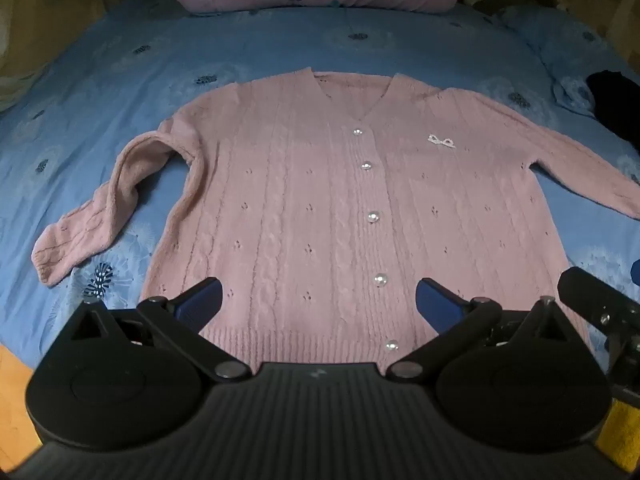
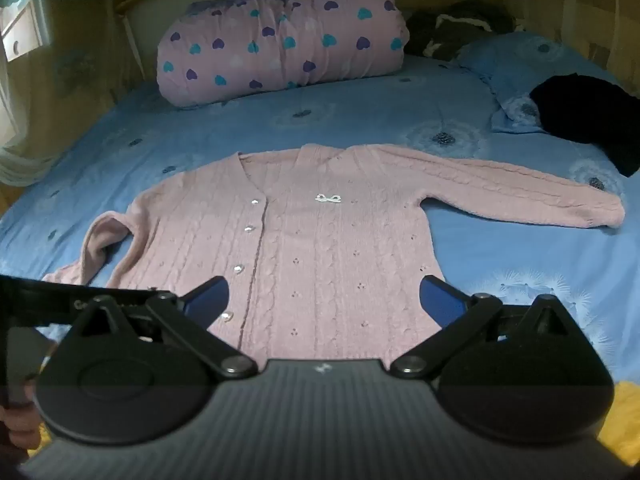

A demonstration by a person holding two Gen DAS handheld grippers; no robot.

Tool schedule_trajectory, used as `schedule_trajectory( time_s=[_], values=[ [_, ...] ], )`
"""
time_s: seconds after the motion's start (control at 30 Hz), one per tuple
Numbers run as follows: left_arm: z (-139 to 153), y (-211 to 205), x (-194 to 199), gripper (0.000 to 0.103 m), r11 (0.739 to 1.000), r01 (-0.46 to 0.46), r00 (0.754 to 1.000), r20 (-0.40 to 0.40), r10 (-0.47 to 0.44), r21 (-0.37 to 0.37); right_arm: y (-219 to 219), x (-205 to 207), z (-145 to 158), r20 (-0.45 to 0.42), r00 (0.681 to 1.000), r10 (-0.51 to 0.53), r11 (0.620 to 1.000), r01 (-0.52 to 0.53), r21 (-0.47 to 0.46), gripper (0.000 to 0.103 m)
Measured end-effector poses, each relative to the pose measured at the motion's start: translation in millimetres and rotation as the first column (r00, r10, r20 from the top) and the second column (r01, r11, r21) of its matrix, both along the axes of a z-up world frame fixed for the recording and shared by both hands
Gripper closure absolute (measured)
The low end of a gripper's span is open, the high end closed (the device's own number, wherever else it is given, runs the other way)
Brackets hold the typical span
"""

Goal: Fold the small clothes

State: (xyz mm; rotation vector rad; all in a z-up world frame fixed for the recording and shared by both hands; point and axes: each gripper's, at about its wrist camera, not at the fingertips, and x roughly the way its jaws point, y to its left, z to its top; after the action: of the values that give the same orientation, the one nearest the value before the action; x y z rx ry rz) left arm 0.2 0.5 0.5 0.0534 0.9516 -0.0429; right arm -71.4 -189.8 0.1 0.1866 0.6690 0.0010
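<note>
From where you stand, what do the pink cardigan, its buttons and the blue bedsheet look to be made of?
Pink cardigan: soft knitted yarn, wool or acrylic I cannot tell; cable ribs, small eyelet holes and a fuzzy matt surface show it.
Buttons: glossy, pearl-like, probably plastic; they catch bright highlights.
Blue bedsheet: thin woven cloth, likely cotton or a blend, matt, with printed dandelion motifs and fine creases.

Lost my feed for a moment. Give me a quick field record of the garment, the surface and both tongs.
garment: pink cable-knit buttoned cardigan, flat, front up, unfolded
left sleeve in view: bent, cuff toward hem
right sleeve in view: sleeve straight out
surface: blue floral bedsheet
left tongs: open, empty, over hem
right tongs: open, empty
</note>
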Motion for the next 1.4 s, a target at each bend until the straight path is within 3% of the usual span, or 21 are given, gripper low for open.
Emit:
schedule_trajectory(
  time_s=[1.4],
  values=[
    [-6.0, 5.2, -2.0, 0.0, 1.0, -0.026, 0.998, -0.049, 0.027, 0.014, 4.4, -1.8, -2.5, -0.02, 1.0, 0.003, 1.0, -0.004, -0.022, 0.0]
  ],
)
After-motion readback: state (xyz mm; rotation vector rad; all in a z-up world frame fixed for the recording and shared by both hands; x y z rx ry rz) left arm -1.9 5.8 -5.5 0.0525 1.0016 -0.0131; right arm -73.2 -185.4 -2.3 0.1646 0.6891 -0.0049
